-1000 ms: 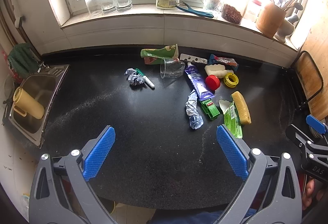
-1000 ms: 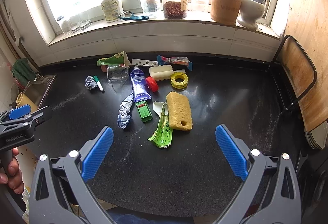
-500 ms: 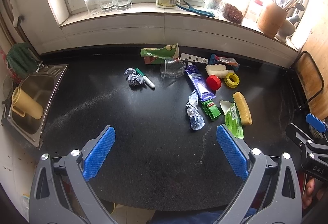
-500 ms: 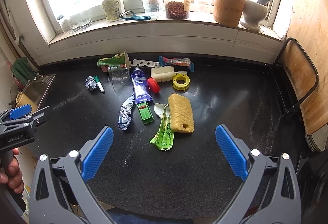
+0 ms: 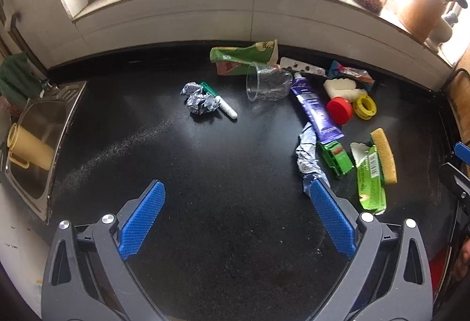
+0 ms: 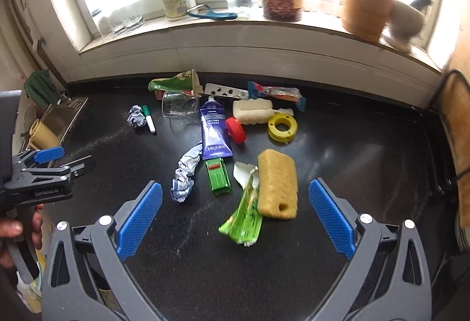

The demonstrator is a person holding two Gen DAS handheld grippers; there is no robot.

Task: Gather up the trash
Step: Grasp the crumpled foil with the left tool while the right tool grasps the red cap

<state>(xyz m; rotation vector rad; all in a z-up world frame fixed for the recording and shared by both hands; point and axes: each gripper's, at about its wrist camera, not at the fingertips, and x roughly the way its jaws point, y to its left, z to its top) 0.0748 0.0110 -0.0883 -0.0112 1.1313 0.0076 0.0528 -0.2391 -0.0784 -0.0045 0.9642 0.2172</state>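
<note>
Trash lies scattered on the black counter (image 5: 205,174): a crumpled paper ball (image 5: 199,99) beside a green marker (image 5: 220,100), a tipped clear cup (image 5: 265,81), a purple tube (image 5: 314,109), a twisted foil wrapper (image 5: 308,162) and a green wrapper (image 6: 245,216) against a yellow sponge (image 6: 277,183). My left gripper (image 5: 236,221) hovers open over bare counter, its right pad near the foil wrapper. My right gripper (image 6: 235,218) is open, with the green wrapper and sponge between and beyond its pads. Neither holds anything.
A steel sink (image 5: 35,150) with a yellow mug (image 5: 29,147) sits at the left. A red lid (image 6: 236,130), yellow ring (image 6: 282,127), white foam block (image 6: 252,112) and green carton (image 6: 176,83) lie near the back wall. Jars and bottles line the windowsill (image 6: 235,24).
Both grippers have moved forward toward the clutter, so everything looks larger. The right one now has the green wrapper and sponge close in front. Both stay open.
</note>
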